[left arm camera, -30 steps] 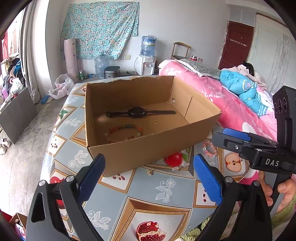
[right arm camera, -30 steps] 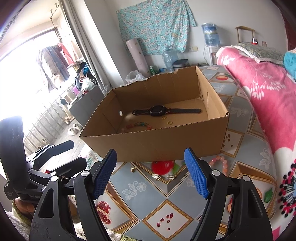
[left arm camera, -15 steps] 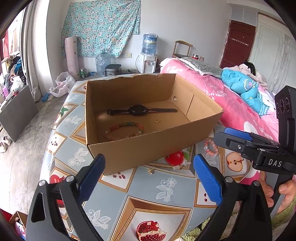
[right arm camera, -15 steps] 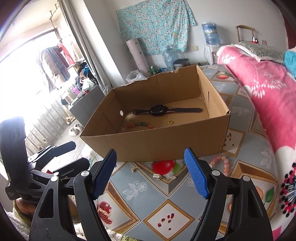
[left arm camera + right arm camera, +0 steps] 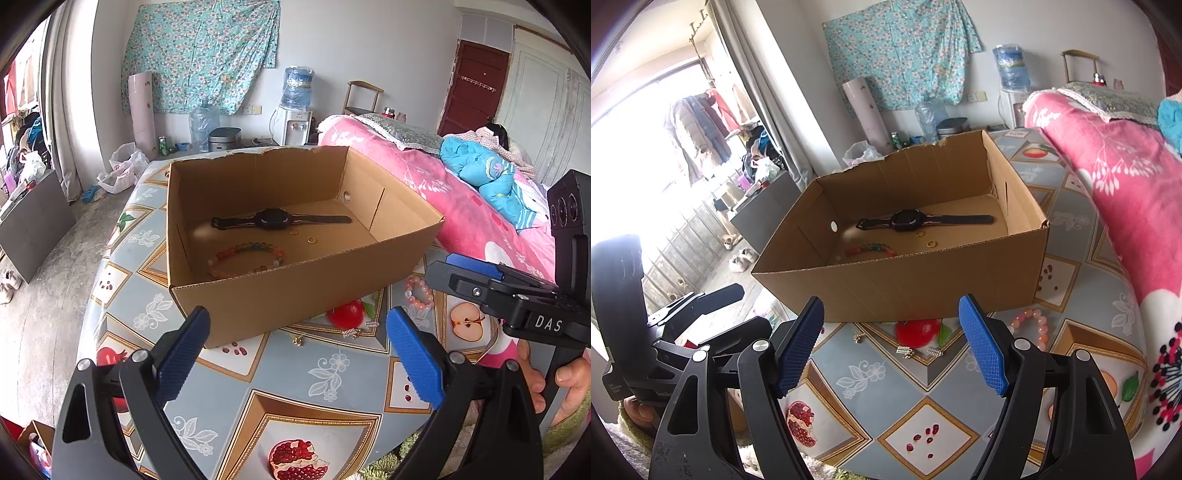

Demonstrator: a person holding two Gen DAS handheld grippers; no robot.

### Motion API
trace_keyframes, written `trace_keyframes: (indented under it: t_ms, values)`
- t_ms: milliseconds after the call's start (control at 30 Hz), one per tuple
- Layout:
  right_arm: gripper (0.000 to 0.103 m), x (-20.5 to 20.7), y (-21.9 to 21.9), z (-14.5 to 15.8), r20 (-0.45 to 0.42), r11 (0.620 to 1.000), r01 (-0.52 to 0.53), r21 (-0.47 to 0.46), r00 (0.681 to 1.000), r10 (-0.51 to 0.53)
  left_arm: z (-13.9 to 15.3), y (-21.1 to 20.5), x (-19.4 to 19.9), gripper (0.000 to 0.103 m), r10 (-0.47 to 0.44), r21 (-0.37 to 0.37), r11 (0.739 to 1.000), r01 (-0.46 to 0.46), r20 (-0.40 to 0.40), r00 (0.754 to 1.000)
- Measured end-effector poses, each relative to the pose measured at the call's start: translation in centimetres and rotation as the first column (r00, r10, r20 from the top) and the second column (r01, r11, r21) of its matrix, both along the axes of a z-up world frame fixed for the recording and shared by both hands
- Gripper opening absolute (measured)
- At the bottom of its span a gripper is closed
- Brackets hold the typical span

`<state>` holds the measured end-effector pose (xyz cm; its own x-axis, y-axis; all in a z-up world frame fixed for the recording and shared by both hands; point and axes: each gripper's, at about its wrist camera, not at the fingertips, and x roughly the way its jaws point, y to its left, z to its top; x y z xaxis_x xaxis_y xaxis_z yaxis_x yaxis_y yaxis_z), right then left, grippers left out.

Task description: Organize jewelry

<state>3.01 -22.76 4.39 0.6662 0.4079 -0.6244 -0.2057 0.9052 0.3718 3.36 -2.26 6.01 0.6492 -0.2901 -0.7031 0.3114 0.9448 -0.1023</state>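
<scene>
Inside the open cardboard box [image 5: 295, 295] on the patterned tablecloth [image 5: 332, 373] lie a black wristwatch [image 5: 273, 218] stretched flat, a multicoloured bead bracelet [image 5: 245, 258] nearer the front wall, and two small gold rings [image 5: 312, 240] beside the watch; outside, just before the front wall, rest a pink bead bracelet [image 5: 1030, 325] and a few small metal pieces [image 5: 905, 350]; the left gripper [image 5: 295, 358] hovers with jaws apart and nothing between them; the right gripper [image 5: 892, 343] likewise stands wide and empty; only the left wrist view shows a hand [image 5: 557, 387] gripping the right tool's handle, while the right wrist view alone shows the bright balcony window [image 5: 635, 155].
</scene>
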Motion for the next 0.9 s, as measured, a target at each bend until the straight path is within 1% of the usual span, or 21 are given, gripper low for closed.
trace_keyframes:
  t_ms: [300,900]
  values:
    - [0.072,0.02,-0.02,-0.02,-0.001,1.000,-0.001,0.003,1.000,0.001,0.12,-0.24,-0.17,0.094,-0.002,0.003,1.000,0.002,0.007,1.000]
    - [0.072,0.11,0.77,-0.20,-0.006,1.000,0.006,0.007,1.000,-0.006,0.00,-0.09,-0.05,0.094,0.002,0.001,1.000,-0.002,-0.002,1.000]
